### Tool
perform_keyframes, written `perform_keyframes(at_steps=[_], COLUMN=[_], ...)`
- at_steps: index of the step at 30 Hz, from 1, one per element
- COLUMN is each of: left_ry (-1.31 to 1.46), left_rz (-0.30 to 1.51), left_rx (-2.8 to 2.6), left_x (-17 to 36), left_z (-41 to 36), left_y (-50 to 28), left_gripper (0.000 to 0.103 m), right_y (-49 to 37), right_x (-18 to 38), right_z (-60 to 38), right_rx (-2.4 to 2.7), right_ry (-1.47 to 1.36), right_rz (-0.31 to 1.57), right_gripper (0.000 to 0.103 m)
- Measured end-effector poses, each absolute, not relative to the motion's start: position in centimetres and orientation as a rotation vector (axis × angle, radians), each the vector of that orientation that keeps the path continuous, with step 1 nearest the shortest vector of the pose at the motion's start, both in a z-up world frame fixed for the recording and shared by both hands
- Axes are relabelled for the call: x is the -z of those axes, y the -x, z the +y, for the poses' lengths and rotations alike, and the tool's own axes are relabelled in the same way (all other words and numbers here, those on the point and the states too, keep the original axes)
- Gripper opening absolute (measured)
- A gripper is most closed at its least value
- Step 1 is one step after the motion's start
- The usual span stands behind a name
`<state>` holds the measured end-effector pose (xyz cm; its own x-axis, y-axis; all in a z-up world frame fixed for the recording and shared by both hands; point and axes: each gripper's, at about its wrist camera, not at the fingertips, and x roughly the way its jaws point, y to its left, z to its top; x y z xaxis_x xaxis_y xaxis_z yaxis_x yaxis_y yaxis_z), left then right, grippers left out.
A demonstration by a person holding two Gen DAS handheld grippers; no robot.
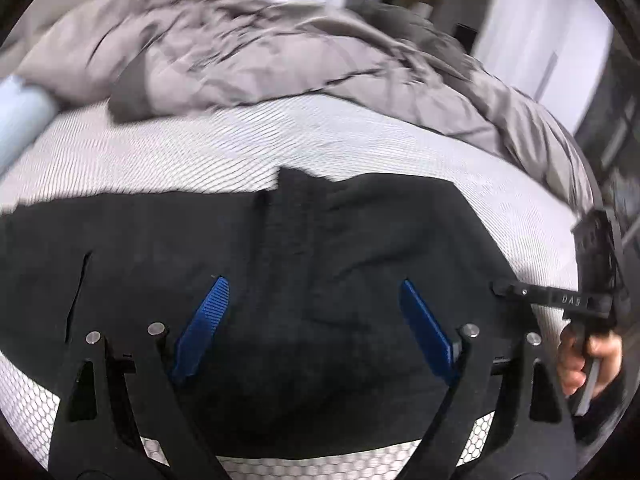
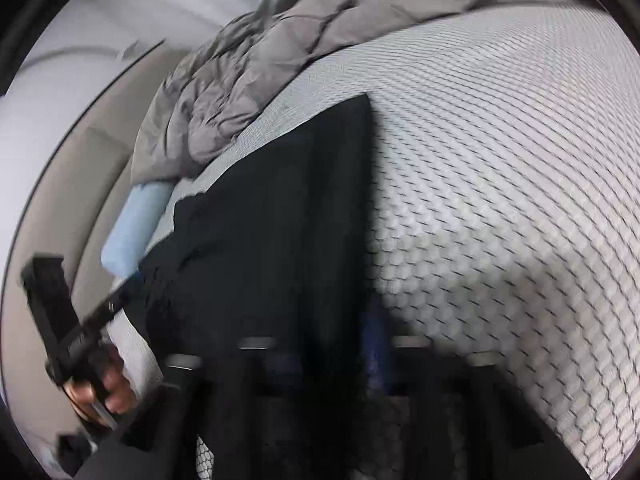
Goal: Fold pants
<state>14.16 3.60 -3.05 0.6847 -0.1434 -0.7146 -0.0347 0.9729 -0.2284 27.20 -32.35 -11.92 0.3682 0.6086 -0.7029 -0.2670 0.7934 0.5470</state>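
Black pants lie spread flat on a white honeycomb-patterned mattress. My left gripper hovers over the middle of them, blue pads wide apart, nothing between them. At the pants' right edge is my right gripper, held by a hand. In the right wrist view the pants run away from me up the mattress. My right gripper is blurred at the bottom, its blue pads close together with black cloth between them. A hand holds the left gripper at lower left.
A crumpled grey duvet is heaped along the far side of the bed. A light blue roll lies beside the pants by the mattress edge. Bare mattress lies between pants and duvet.
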Motion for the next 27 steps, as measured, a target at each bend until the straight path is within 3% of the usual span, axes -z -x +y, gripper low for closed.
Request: perform_keyframes(at_steps=[8, 10, 11, 14, 16, 18, 21, 27], left_ry=[0.105, 0.055, 0.028, -0.01, -0.065, -0.1, -0.033, -0.082], left_rz=[0.753, 0.752, 0.77, 0.896, 0.945, 0.96, 0.99, 0.937], left_rx=[0.05, 0.202, 0.243, 0.39, 0.403, 0.4, 0.43, 0.383], left_x=[2.9, 3.0, 3.3, 5.6, 7.3, 8.3, 8.4, 6.1], left_z=[4.1, 1.3, 0.1, -3.5, -4.8, -4.7, -2.8, -2.0], left_y=[-13.2, -12.6, -12.6, -13.1, -13.3, -13.5, -13.6, -12.9], left_gripper=[0.086, 0.083, 0.074, 0.053, 0.047, 0.036, 0.028, 0.028], right_y=[-26.0, -23.7, -22.8, -21.5, -21.2, -21.6, -21.4, -21.4], right_x=[5.7, 4.6, 4.7, 6.8, 9.0, 11.6, 11.1, 9.1], right_z=[-31.0, -30.5, -29.4, -25.6, -23.5, -22.4, -24.4, -27.5], right_rx=[-0.39, -0.462, -0.521, -0.607, -0.602, -0.552, -0.539, -0.568], right_ry=[-0.129, -0.097, -0.071, 0.041, 0.156, 0.302, 0.308, 0.152], right_rz=[0.815, 0.754, 0.762, 0.832, 0.879, 0.935, 0.934, 0.922], right_gripper=[0.023, 0.047, 0.049, 0.05, 0.049, 0.049, 0.049, 0.049])
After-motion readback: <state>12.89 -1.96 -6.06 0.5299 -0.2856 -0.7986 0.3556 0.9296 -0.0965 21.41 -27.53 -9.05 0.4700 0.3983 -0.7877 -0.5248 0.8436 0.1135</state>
